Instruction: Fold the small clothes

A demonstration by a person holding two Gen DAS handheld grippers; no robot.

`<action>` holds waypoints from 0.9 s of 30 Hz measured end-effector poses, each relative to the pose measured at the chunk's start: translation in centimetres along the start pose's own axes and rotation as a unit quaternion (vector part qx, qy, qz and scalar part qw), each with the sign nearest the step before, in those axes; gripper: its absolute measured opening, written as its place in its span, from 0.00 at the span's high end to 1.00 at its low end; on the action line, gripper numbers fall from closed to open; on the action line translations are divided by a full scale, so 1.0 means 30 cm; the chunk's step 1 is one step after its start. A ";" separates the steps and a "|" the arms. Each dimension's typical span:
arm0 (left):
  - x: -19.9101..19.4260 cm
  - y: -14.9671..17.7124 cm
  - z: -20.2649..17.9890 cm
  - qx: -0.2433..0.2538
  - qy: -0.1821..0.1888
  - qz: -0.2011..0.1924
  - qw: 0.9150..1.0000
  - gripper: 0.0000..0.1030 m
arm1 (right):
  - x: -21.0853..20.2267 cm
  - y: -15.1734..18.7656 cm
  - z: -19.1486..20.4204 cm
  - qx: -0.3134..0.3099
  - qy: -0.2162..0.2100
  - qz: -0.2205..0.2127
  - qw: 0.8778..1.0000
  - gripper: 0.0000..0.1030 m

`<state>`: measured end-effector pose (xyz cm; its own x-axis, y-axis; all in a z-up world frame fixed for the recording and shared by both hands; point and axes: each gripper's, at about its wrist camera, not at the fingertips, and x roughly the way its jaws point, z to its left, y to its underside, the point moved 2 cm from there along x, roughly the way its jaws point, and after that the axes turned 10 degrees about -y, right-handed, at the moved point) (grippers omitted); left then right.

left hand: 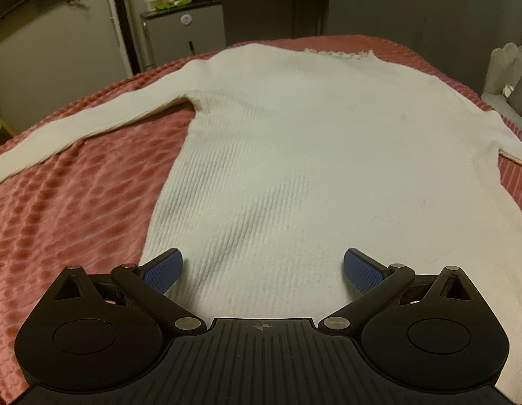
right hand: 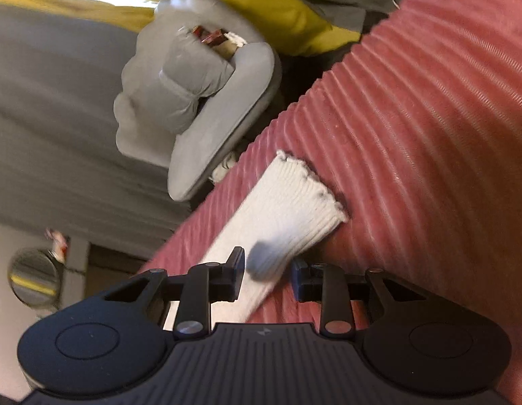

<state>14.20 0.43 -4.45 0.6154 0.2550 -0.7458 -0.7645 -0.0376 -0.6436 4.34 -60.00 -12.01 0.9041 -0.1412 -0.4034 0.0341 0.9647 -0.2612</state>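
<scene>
Two grippers over one cream ribbed-knit sweater point(left hand: 294, 155), flat on the pink ribbed bedspread point(left hand: 75, 202). Right gripper point(right hand: 269, 270) straddles the sleeve cuff point(right hand: 294, 202), jaws narrowed, contact unclear (blurred); sleeve runs far-right. Left gripper point(left hand: 262, 270) wide open, empty, above near hem.

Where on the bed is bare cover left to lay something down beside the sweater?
Bare pink bedspread lies in the wedge between the white sweater body and its outstretched sleeve, running to the near edge. A thin strip shows beyond the collar. In the right wrist view, bare cover flanks the sleeve cuff. The sweater body fills the middle.
</scene>
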 end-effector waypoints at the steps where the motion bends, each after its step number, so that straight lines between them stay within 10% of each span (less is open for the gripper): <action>1: 0.004 0.000 0.005 -0.002 0.000 0.003 1.000 0.00 | -0.002 -0.014 -0.006 0.003 0.004 0.001 1.000 0.83; 7: -0.002 -0.022 0.041 -0.021 0.006 0.003 1.000 0.00 | -0.025 0.039 0.209 -0.164 0.022 -0.002 0.986 0.94; 12: -0.043 -0.063 0.052 -0.036 0.045 -0.016 0.998 0.00 | -0.028 0.405 0.611 -0.377 -0.101 0.060 0.919 0.94; 16: -0.081 -0.136 0.043 -0.049 0.085 -0.033 0.995 0.00 | -0.004 0.755 0.799 -0.411 -0.199 0.173 0.872 0.85; 20: -0.080 -0.225 -0.015 -0.041 0.124 -0.038 0.991 0.00 | -0.014 0.909 0.759 -0.370 -0.208 0.191 0.885 0.73; 24: -0.027 -0.320 -0.154 -0.001 0.183 -0.045 0.982 0.00 | -0.033 0.943 0.585 -0.331 -0.125 0.165 0.921 0.73; 27: 0.060 -0.362 -0.254 -0.007 0.230 0.006 0.973 0.00 | -0.049 0.962 0.501 -0.370 -0.058 0.158 0.914 0.73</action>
<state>25.08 -6.07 -0.12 0.6289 -0.2051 -0.7499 -0.7721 -0.0513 -0.6335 10.39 -28.61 -5.76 0.8599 0.1843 -0.4761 -0.4943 0.5335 -0.6863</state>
